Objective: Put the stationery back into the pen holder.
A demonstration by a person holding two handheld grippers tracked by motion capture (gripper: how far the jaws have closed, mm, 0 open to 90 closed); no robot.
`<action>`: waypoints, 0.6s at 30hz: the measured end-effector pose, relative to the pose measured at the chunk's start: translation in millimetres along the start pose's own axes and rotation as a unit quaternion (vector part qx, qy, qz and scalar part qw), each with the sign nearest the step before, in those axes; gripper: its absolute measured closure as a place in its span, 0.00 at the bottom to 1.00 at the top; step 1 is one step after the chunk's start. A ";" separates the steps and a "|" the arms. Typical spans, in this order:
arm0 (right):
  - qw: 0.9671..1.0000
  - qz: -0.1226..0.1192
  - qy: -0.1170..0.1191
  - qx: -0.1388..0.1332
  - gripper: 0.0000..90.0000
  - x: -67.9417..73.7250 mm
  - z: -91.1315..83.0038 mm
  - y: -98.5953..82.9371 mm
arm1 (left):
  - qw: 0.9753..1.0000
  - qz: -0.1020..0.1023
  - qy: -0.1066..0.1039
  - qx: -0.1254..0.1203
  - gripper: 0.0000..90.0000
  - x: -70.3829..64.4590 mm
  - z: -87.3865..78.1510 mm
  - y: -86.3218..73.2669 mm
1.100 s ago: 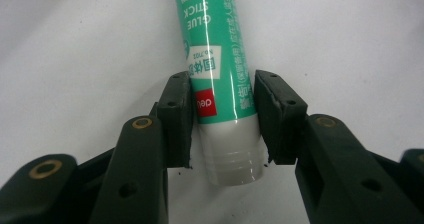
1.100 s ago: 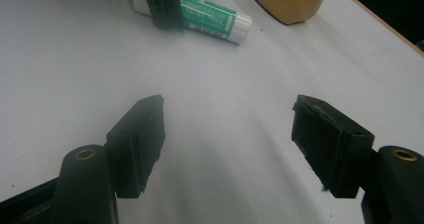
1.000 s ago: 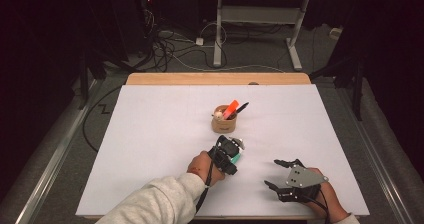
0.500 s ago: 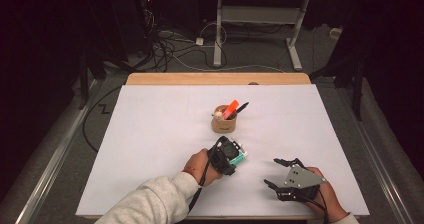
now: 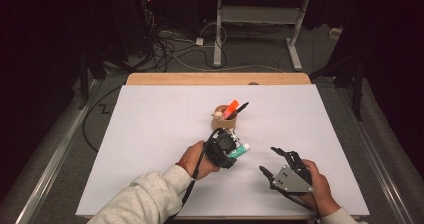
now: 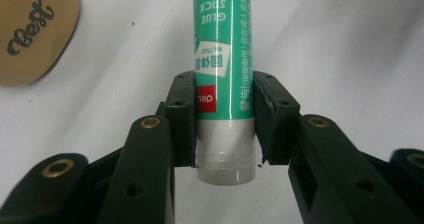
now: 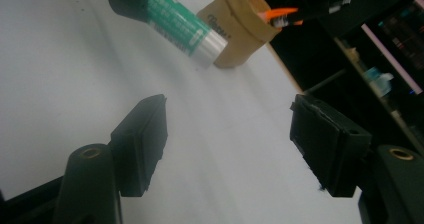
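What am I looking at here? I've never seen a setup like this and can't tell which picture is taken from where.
A person at a white table holds a hand-operated two-jaw gripper in each hand; no robot arm is involved. The high view looks down from above. The other two come from cameras riding on each gripper, looking along its black jaws. The left gripper is shut on a green glue stick, also seen in the high view. The right gripper is open with nothing between its jaws; it sits near the table's front edge. A tan cup stands mid-table, holding an orange marker and a black pen.
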State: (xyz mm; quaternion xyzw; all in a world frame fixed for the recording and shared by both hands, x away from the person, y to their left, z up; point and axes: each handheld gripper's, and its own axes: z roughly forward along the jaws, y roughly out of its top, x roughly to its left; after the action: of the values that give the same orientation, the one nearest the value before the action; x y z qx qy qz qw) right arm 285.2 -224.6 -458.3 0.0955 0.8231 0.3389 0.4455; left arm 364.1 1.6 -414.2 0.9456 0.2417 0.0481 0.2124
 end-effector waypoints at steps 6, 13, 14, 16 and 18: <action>0.997 -0.066 -0.022 0.013 0.40 17.2 15.1 12.2 | 1.000 0.010 -0.002 0.013 0.70 -4.4 -2.2 7.3; 0.993 -0.111 -0.033 0.018 0.45 28.2 27.6 23.1 | 1.000 0.017 -0.006 0.025 0.70 -9.4 1.1 14.8; 0.992 -0.121 -0.034 0.018 0.46 28.1 28.8 24.2 | 0.999 0.017 -0.007 0.027 0.70 -9.5 1.2 15.9; 0.991 -0.130 -0.038 0.017 0.47 29.7 31.6 26.1 | 0.999 0.020 -0.008 0.029 0.70 -10.8 2.0 17.3; 0.988 -0.148 -0.043 0.020 0.49 31.4 34.1 28.2 | 0.999 0.024 -0.011 0.035 0.70 -12.7 3.1 18.5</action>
State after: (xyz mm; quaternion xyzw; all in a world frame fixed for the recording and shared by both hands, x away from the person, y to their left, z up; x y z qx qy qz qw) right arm 290.0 -172.8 -473.9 -0.0037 0.8149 0.2480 0.5238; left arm 361.6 -20.4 -409.0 0.9585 0.2179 0.0348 0.1808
